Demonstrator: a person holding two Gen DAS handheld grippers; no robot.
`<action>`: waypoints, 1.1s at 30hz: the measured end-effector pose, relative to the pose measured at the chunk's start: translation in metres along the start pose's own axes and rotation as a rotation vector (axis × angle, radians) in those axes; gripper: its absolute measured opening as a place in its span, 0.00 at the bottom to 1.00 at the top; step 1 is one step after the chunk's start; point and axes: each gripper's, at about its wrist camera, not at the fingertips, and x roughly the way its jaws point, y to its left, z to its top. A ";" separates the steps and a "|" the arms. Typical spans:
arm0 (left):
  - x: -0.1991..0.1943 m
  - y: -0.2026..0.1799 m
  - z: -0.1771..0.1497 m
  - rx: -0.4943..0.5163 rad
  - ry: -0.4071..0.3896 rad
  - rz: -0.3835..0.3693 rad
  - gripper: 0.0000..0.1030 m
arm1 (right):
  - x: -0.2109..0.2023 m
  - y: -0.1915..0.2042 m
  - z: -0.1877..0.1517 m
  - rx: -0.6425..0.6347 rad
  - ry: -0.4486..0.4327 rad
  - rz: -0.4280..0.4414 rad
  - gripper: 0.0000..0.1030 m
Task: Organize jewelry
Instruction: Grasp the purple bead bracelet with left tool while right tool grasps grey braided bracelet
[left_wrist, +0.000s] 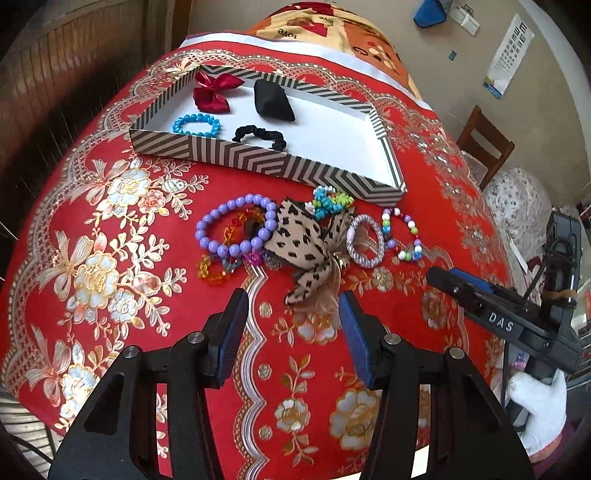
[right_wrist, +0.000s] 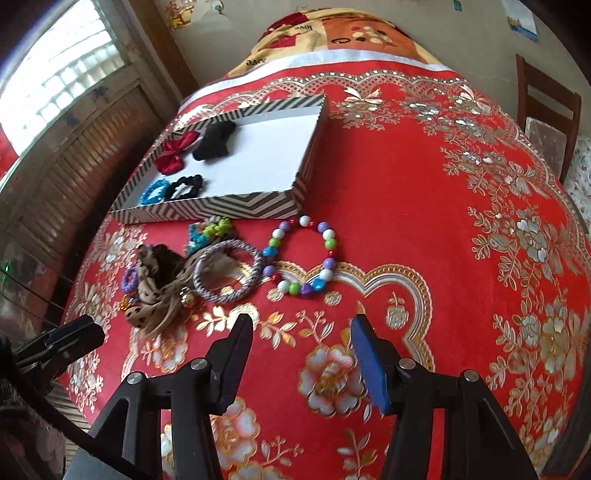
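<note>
A chevron-striped tray (left_wrist: 236, 155) holds a red bow (left_wrist: 212, 92), a black pouch (left_wrist: 273, 99), a blue bead bracelet (left_wrist: 195, 125) and a black scrunchie (left_wrist: 258, 134). In front of it lies a pile: a purple bead bracelet (left_wrist: 236, 229), a leopard-print bow (left_wrist: 303, 240), a grey braided ring (left_wrist: 365, 240) and a multicoloured bead bracelet (right_wrist: 303, 258). My left gripper (left_wrist: 293, 310) is open and empty just short of the leopard bow. Nothing sits between the jaws of my open right gripper (right_wrist: 301, 321), which is near the multicoloured bracelet.
A red floral tablecloth (right_wrist: 406, 184) covers the round table. Orange and clear plastic trinkets (left_wrist: 218, 266) and a green-blue bead piece (left_wrist: 328, 201) lie in the pile. A wooden chair (left_wrist: 484, 144) stands at the far right. A gloved hand (left_wrist: 535, 406) holds the right gripper.
</note>
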 end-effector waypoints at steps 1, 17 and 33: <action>0.000 0.003 0.001 -0.008 -0.002 -0.001 0.49 | 0.000 0.000 0.000 -0.002 -0.002 0.003 0.52; 0.032 0.071 0.037 -0.046 0.014 0.095 0.49 | 0.025 0.045 0.026 -0.170 -0.007 0.091 0.41; 0.069 0.073 0.067 0.070 0.082 0.048 0.48 | 0.073 0.056 0.053 -0.350 0.096 0.126 0.27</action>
